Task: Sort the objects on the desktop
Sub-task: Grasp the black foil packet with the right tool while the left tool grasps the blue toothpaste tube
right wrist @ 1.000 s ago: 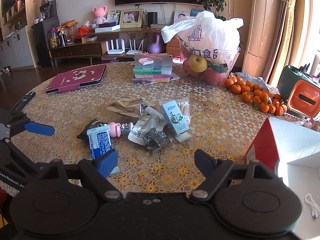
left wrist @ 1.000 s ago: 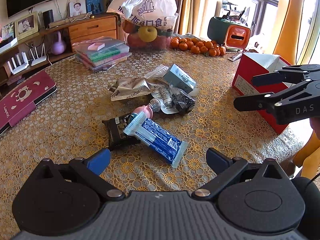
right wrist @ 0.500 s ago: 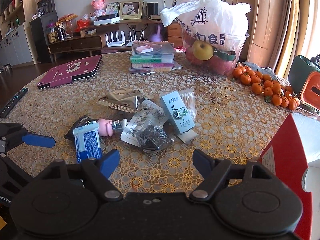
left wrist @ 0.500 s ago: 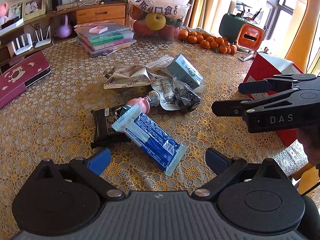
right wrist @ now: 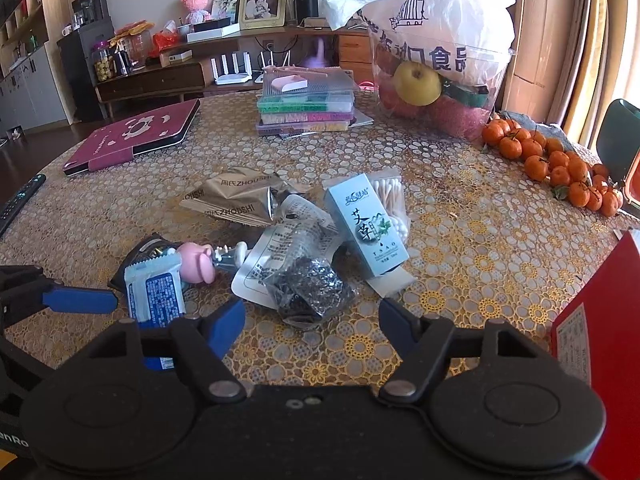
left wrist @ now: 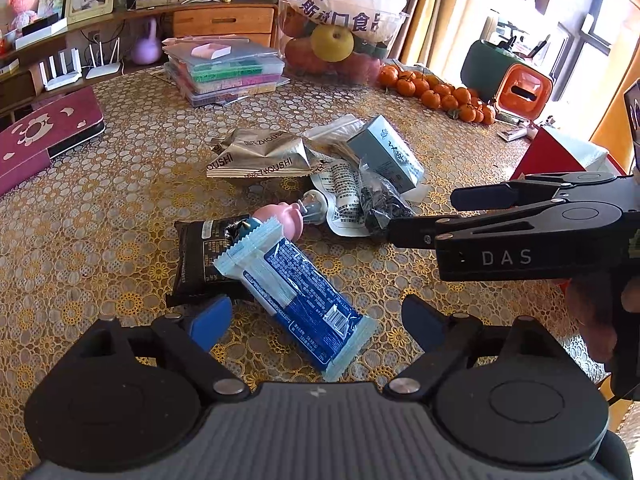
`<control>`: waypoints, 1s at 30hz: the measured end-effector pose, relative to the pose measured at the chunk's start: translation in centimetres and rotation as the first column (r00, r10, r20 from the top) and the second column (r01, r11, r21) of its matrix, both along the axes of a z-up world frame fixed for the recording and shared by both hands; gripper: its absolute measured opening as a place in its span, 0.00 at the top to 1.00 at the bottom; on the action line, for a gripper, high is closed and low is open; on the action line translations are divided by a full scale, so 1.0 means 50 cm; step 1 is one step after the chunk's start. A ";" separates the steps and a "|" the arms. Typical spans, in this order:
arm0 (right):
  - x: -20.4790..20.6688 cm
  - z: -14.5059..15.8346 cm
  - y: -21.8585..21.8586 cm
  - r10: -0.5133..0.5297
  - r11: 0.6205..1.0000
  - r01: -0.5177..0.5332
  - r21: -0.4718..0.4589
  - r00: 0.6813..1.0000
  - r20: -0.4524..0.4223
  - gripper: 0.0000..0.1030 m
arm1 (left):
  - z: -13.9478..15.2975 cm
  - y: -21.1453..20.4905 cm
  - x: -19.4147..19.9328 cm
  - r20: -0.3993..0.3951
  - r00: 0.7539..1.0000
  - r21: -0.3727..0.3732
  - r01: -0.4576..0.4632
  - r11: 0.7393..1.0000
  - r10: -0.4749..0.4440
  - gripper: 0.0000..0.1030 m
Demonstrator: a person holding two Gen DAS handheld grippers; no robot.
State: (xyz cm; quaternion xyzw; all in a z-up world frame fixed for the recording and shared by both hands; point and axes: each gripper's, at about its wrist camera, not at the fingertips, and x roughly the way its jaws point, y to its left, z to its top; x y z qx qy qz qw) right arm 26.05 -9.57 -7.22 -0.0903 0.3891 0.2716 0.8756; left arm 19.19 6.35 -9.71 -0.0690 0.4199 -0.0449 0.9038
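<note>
A pile of small items lies mid-table. The blue snack packet (left wrist: 304,296) rests on a black packet (left wrist: 200,260), and my open left gripper (left wrist: 316,320) hovers with a finger on each side of the packet's near end. Behind them are a pink toy figure (left wrist: 280,218), a silver pouch (left wrist: 256,156) and a teal box (left wrist: 386,156). My right gripper (left wrist: 426,216) comes in from the right, open, its tips next to a clear bag of dark bits (left wrist: 380,204). In the right wrist view that bag (right wrist: 308,292) sits just ahead of the open right gripper (right wrist: 312,320).
A red box (left wrist: 556,156) stands at the right table edge. Oranges (right wrist: 560,164), a fruit bag (right wrist: 432,60), stacked plastic cases (right wrist: 306,108) and a maroon tablet case (right wrist: 132,136) line the far side. A remote (right wrist: 20,200) lies at the left edge.
Both grippers have moved forward and lower toward the pile. The right gripper has come in leftward to the dark bag; the left now straddles the blue packet. Both stay open.
</note>
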 end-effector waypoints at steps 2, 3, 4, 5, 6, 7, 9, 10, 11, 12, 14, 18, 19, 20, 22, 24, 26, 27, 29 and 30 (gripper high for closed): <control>0.005 -0.007 0.005 -0.001 1.000 0.001 -0.006 1.000 -0.005 0.31 | -0.005 0.000 0.003 -0.002 1.000 -0.002 -0.004 1.000 0.004 0.12; 0.007 -0.010 0.006 -0.002 1.000 0.002 -0.006 1.000 -0.006 0.31 | -0.007 0.000 0.005 -0.002 1.000 -0.001 -0.009 1.000 0.009 0.12; 0.009 -0.012 0.007 -0.003 1.000 0.003 -0.005 1.000 -0.008 0.31 | -0.009 0.000 0.006 -0.002 1.000 0.000 -0.012 1.000 0.012 0.12; 0.011 -0.013 0.009 -0.004 1.000 0.003 -0.004 1.000 -0.009 0.32 | -0.010 0.000 0.007 -0.001 1.000 0.001 -0.015 1.000 0.015 0.12; 0.013 -0.014 0.010 -0.005 1.000 0.005 -0.004 1.000 -0.008 0.32 | -0.012 0.000 0.008 -0.001 1.000 0.001 -0.018 1.000 0.018 0.13; 0.015 -0.015 0.011 -0.005 1.000 0.005 -0.004 1.000 -0.010 0.33 | -0.013 0.000 0.008 -0.002 1.000 -0.001 -0.020 1.000 0.020 0.15; 0.018 -0.018 0.013 -0.005 1.000 0.005 -0.005 1.000 -0.014 0.34 | -0.015 0.000 0.010 -0.004 1.000 -0.003 -0.024 1.000 0.024 0.17; 0.020 -0.019 0.013 -0.004 1.000 0.004 -0.005 1.000 -0.015 0.34 | -0.017 0.000 0.011 -0.006 1.000 -0.005 -0.024 1.000 0.024 0.17; 0.021 -0.021 0.013 -0.002 1.000 0.002 -0.002 1.000 -0.020 0.35 | -0.018 0.000 0.013 -0.008 1.000 -0.007 -0.024 1.000 0.023 0.17; 0.022 -0.022 0.013 -0.002 1.000 0.002 0.000 1.000 -0.024 0.37 | -0.019 0.000 0.013 -0.008 1.000 -0.008 -0.023 1.000 0.023 0.19; 0.025 -0.024 0.013 -0.007 1.000 0.007 0.000 1.000 -0.029 0.42 | -0.021 0.000 0.014 -0.007 1.000 -0.008 -0.026 1.000 0.026 0.21; 0.028 -0.028 0.013 -0.008 1.000 0.008 -0.001 0.999 -0.036 0.44 | -0.020 0.004 0.015 0.001 0.999 -0.022 -0.039 0.999 0.039 0.30; 0.029 -0.029 0.013 -0.008 1.000 0.008 -0.002 0.999 -0.037 0.46 | -0.020 0.005 0.016 0.002 0.999 -0.026 -0.042 0.999 0.042 0.31; 0.030 -0.030 0.014 -0.007 1.000 0.007 -0.004 0.999 -0.038 0.48 | -0.020 0.006 0.016 0.003 0.999 -0.030 -0.044 0.999 0.044 0.33; 0.031 -0.031 0.015 -0.005 1.000 0.004 -0.004 0.999 -0.041 0.51 | -0.021 0.007 0.017 0.002 0.999 -0.031 -0.049 0.998 0.049 0.37; 0.031 -0.032 0.016 -0.002 1.000 0.001 -0.004 0.999 -0.041 0.53 | -0.023 0.010 0.018 0.000 0.998 -0.034 -0.057 0.998 0.057 0.46; 0.030 -0.033 0.018 0.000 1.000 0.000 -0.006 0.999 -0.039 0.55 | -0.023 0.011 0.018 -0.002 0.998 -0.040 -0.061 0.997 0.061 0.52; 0.031 -0.034 0.019 -0.001 1.000 0.001 -0.007 0.999 -0.039 0.56 | -0.023 0.012 0.018 -0.001 0.998 -0.045 -0.061 0.997 0.061 0.54; 0.031 -0.034 0.019 -0.002 1.000 0.002 -0.008 0.999 -0.038 0.60 | -0.021 0.011 0.017 0.002 0.998 -0.049 -0.056 0.997 0.056 0.60; 0.030 -0.033 0.019 -0.003 1.000 0.003 -0.008 0.999 -0.037 0.60 | -0.020 0.009 0.017 0.004 0.998 -0.048 -0.055 0.997 0.055 0.61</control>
